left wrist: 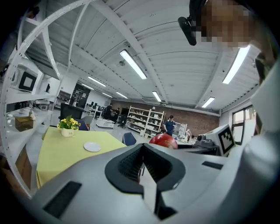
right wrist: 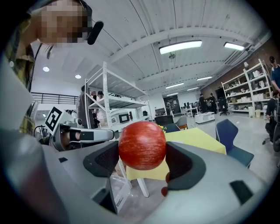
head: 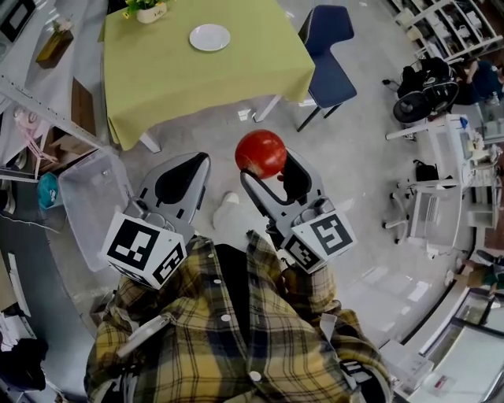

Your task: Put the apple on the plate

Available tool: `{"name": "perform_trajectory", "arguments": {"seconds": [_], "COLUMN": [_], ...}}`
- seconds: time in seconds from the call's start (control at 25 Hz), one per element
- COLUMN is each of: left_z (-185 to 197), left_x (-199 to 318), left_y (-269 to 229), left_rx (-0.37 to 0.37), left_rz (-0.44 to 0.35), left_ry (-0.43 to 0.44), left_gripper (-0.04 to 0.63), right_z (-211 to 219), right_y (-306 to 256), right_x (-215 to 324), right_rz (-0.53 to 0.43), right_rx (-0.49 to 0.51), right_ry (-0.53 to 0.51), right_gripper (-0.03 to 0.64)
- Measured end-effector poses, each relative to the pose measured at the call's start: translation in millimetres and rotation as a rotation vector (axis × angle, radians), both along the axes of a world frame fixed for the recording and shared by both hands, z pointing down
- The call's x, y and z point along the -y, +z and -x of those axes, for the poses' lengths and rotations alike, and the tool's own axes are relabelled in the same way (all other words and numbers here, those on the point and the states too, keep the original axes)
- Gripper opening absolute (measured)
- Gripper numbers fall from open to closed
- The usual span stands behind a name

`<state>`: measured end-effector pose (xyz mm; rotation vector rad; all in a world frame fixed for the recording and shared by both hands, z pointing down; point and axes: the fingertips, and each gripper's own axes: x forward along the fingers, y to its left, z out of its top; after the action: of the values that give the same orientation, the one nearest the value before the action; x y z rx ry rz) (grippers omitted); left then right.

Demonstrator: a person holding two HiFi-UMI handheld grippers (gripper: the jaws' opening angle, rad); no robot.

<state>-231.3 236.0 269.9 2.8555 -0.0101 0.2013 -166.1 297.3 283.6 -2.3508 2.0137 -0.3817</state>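
My right gripper (head: 266, 165) is shut on a red apple (head: 261, 153), held in the air above the floor in front of the table. The same apple (right wrist: 142, 145) fills the space between the dark pads in the right gripper view. My left gripper (head: 183, 177) is beside it on the left, shut with nothing in it; in the left gripper view its jaws (left wrist: 143, 168) meet, and the apple (left wrist: 163, 140) shows just beyond them. A small white plate (head: 209, 37) lies on the yellow-green tablecloth (head: 173, 86) at the top of the head view, well ahead of both grippers.
A flower pot (head: 150, 11) stands at the table's far edge. A blue chair (head: 329, 59) is at the table's right side. A clear plastic bin (head: 90, 197) sits on the floor at left. Shelving runs along the left; carts and equipment (head: 441, 181) stand at right.
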Motion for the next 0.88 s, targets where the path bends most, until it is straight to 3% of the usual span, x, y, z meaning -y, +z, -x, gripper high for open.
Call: {"name": "perform_trajectory", "arguments": {"seconds": [0.4, 0.64, 0.88], "left_z": [-73.9, -94.2, -105.2], "left_x": [24.9, 24.2, 27.8], "left_y": [-20.0, -9.8, 0.7], "left_rx": [-0.006, 0.025, 0.056], "left_rz": [0.001, -0.005, 0.013], "left_ry": [-0.125, -0.178, -0.179], "left_gripper": [0.008, 0.008, 0.008], "right_z": [-80.0, -109.6, -118.7], "right_y": [-19.6, -7.3, 3.5], "right_x": [26.7, 24.3, 24.8], "right_rz": [-0.001, -0.002, 0.005], "right_rx": [-0.025, 0.013, 0.052], "right_ry": [-0.114, -0.147, -0.146], "right_gripper": [0.327, 0.327, 0.327]}}
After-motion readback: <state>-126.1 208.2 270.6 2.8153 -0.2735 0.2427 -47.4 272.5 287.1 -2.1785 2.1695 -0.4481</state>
